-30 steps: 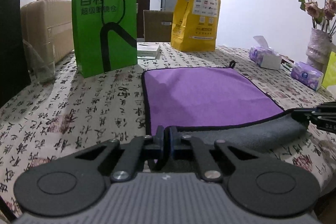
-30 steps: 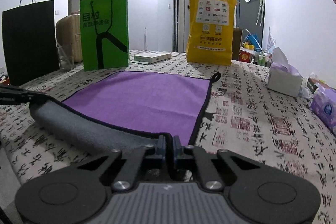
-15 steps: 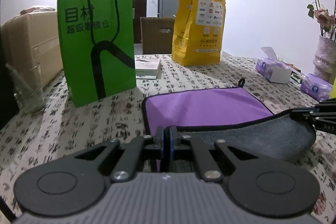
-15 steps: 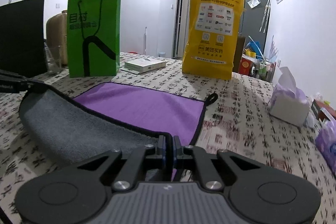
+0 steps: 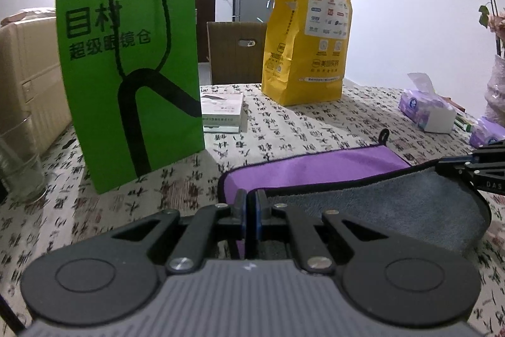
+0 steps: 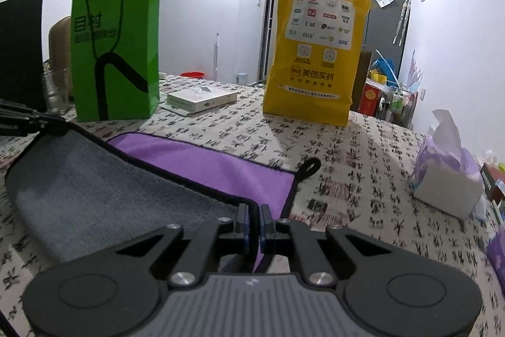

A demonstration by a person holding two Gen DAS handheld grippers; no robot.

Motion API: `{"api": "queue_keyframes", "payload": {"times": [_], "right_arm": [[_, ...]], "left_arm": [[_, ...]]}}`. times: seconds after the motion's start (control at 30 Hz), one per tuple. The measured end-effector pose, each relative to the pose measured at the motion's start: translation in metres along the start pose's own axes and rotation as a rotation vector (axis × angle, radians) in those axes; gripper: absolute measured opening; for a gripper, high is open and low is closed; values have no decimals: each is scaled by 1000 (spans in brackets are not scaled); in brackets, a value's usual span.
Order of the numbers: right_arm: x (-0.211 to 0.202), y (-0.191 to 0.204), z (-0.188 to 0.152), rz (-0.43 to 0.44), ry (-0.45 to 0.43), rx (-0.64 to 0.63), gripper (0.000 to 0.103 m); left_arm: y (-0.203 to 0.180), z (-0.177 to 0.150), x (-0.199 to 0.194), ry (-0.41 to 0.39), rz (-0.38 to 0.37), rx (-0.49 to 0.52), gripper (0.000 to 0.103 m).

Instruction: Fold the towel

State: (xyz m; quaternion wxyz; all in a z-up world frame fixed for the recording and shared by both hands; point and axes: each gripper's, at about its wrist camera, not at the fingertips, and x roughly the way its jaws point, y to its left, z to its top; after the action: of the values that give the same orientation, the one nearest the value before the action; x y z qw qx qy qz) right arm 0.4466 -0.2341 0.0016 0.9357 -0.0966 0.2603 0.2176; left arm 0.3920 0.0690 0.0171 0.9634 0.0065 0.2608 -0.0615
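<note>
1. Here, the left gripper (image 5: 251, 204) has its two fingers pressed together on a near corner of the towel (image 5: 315, 171); the black-bound hem enters the narrow gap between the pads.
2. The right gripper (image 6: 252, 218) is likewise clamped on the other near corner of the towel (image 6: 205, 163), with the hem running into its closed fingers.
3. The towel is purple on one face and grey on the other. Its near part is lifted and curled over, showing the grey face (image 5: 378, 207), while the far purple part lies flat on the tablecloth (image 5: 284, 131).
4. A small black hanging loop (image 6: 311, 166) sits at the towel's far right corner, resting on the cloth.
5. In the left wrist view the right gripper (image 5: 473, 171) appears at the right edge, holding the raised hem; in the right wrist view the left gripper (image 6: 22, 119) appears at the left edge in the same way.
6. Beyond the towel stand a green paper bag (image 5: 129, 68) to the left and a yellow paper bag (image 5: 307, 37) farther back, well apart from each other, with a flat white box (image 5: 222, 112) lying between them.
7. A glass (image 5: 19, 169) stands left of the green bag, and a tissue box (image 6: 448, 176) rests on the tablecloth to the right of the towel.
</note>
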Motion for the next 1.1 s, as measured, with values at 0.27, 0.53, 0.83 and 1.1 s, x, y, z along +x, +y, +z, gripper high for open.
{"api": "queue_keyframes", "payload": {"times": [0.27, 0.53, 0.83, 1.1], "right_arm": [[37, -17, 22, 5, 9, -9, 6], [73, -29, 37, -4, 34, -31, 6], [106, -38, 37, -4, 75, -18, 7], [107, -45, 34, -25, 69, 8, 37]], "left_arm": [[18, 23, 43, 30, -17, -8, 6], [32, 36, 86, 79, -37, -27, 6], [43, 36, 115, 105, -50, -67, 6], [53, 29, 127, 149, -66, -104, 14]]}}
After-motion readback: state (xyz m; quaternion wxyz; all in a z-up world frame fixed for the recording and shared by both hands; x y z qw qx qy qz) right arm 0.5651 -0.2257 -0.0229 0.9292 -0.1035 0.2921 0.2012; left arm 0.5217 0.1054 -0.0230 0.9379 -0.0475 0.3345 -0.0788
